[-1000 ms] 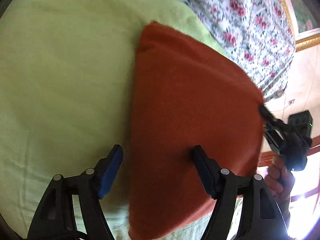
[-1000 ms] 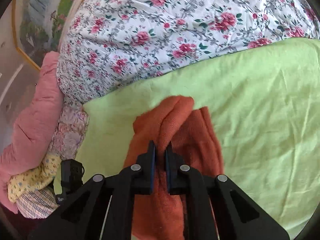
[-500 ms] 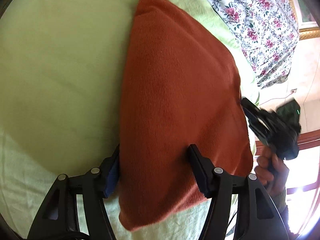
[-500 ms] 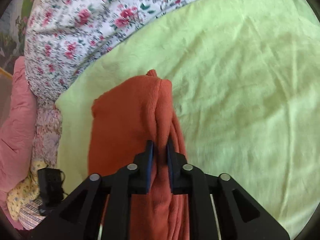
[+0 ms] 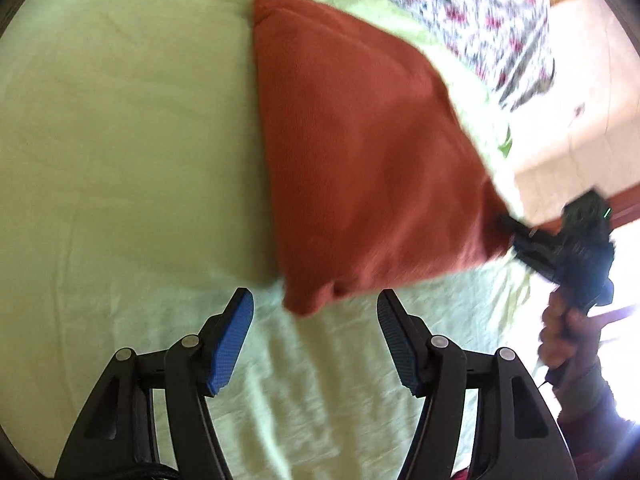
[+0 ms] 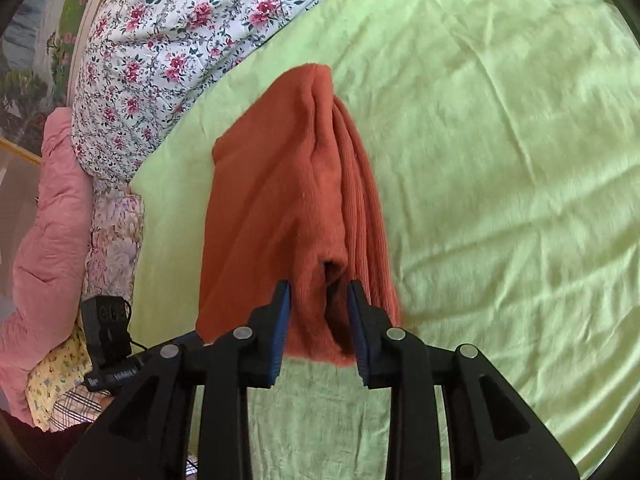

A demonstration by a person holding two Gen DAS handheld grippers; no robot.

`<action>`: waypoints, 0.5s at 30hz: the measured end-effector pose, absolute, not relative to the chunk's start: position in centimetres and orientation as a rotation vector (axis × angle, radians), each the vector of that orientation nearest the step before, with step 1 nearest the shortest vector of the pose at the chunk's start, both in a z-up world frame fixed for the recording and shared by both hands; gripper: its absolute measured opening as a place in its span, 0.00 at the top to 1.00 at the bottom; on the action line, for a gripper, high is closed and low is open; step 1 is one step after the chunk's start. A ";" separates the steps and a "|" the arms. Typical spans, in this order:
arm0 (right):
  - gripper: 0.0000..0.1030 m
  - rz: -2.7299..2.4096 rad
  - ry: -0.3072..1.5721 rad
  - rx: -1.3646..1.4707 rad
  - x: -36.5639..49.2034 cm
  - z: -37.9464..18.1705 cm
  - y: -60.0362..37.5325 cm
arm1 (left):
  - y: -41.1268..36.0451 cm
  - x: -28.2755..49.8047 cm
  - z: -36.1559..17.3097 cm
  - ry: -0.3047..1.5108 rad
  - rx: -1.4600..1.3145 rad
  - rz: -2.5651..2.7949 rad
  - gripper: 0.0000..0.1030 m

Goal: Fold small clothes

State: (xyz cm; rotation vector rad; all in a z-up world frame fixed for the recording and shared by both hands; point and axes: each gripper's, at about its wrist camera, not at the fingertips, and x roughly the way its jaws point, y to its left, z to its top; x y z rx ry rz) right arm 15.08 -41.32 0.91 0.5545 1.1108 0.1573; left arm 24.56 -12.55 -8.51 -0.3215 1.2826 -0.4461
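Rust-orange knit cloth (image 5: 368,168) lies folded in several layers on the green sheet (image 5: 120,160), filling the centre and upper right of the left wrist view. Half a second ago the left gripper (image 5: 316,312) straddled the cloth's near edge; now its blue pads are spread wide and sit clear of the fabric, just below its lower corner. The right gripper (image 6: 318,300), which was pinching the cloth's end tightly, has parted its jaws, though the folded end still sits between them. Both releases suggest this fold is finished and the garment is being left in place beside the floral bedding (image 6: 168,40).
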 end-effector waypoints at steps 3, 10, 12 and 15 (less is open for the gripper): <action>0.71 0.164 1.112 0.532 15.3 0.7 -40.8 | -13.3 24.3 -8.9 1.257 -0.233 -0.418 0.40; 0.71 0.171 1.108 0.498 15.7 0.5 -40.0 | -15.6 24.3 -9.1 1.190 -0.024 -0.366 0.64; 0.72 0.179 1.107 0.491 15.8 0.6 -39.7 | -16.1 24.1 -9.1 1.179 0.005 -0.357 0.67; 0.78 0.181 1.106 0.484 15.7 0.7 -39.6 | -15.7 23.9 -8.8 1.165 -0.032 -0.356 0.87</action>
